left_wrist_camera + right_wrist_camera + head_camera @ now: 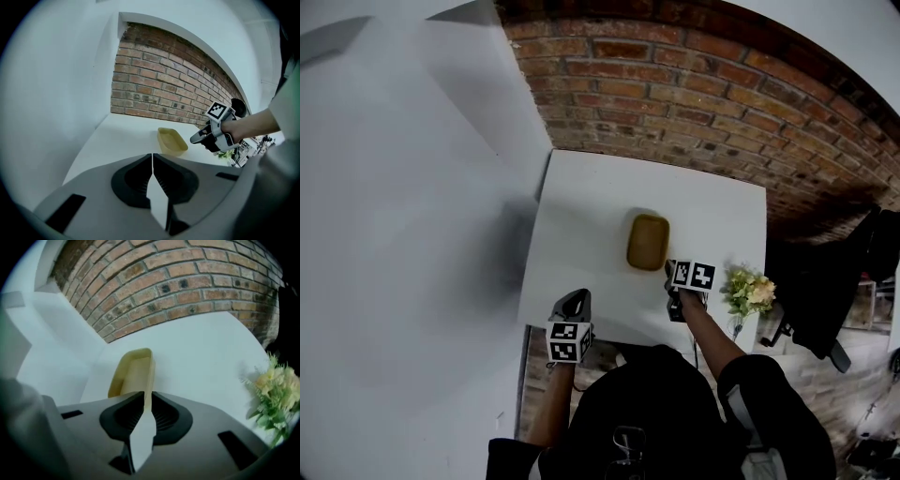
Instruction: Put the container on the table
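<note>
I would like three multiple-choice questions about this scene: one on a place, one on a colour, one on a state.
1. Where do the flowers stand?
A. near the right edge of the table
B. on the floor
C. on a shelf

2. What colour is the container?
A. blue
B. yellow
C. black

3. How do the jaws of the left gripper stand?
A. wide apart
B. clamped on a cup
C. together, with nothing between

Answers: 1 A, the head view shows them there; 2 B, every view shows it yellow; 3 C, its own view shows the jaws meeting.
</note>
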Demonstrator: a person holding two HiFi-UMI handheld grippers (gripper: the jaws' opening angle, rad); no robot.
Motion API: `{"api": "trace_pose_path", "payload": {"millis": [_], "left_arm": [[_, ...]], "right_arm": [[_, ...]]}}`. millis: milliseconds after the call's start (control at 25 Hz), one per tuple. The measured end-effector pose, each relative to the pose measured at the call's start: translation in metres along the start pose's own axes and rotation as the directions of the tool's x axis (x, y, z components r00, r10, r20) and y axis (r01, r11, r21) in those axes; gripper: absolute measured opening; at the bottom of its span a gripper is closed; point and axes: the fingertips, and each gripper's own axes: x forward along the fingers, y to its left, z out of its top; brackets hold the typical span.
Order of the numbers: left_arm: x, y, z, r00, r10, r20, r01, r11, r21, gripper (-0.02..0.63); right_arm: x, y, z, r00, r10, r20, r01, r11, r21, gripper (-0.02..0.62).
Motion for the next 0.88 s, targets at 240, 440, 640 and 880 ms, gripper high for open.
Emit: {"api": "trace_pose_path", "payload": {"millis": [240,440,640,880], "left_arm": [[-0.019,-0.015,-0.012,1.0,0.003,0.022,-0.003,0.999,0.034,0.021],[-0.038,-0.027,-0.017,0.998,0.009,0.065,-0.012,0.999,0.044,0.021],[-0.063,-0.036,-0.023,0.994,0.03,0.106,-0.037,0.998,0.055,0.021],[-0.086,-0.052,-0.022,0.986,0.044,0.158,-0.054,0.996,0.064,0.021]], "right_arm": [[-0.036,0.011,-0.006,0.991,0.031,0.134,-0.007,0.985,-0.174,0.029],[-0.058,0.015,-0.02,0.975,0.106,0.195,-0.076,0.984,-0.159,0.023],[-0.088,0.031,-0.037,0.952,0.171,0.253,-0.109,0.965,-0.24,0.023],[-0.147,0.063,-0.032,0.875,0.247,0.416,-0.048,0.9,-0.433,0.023]]}}
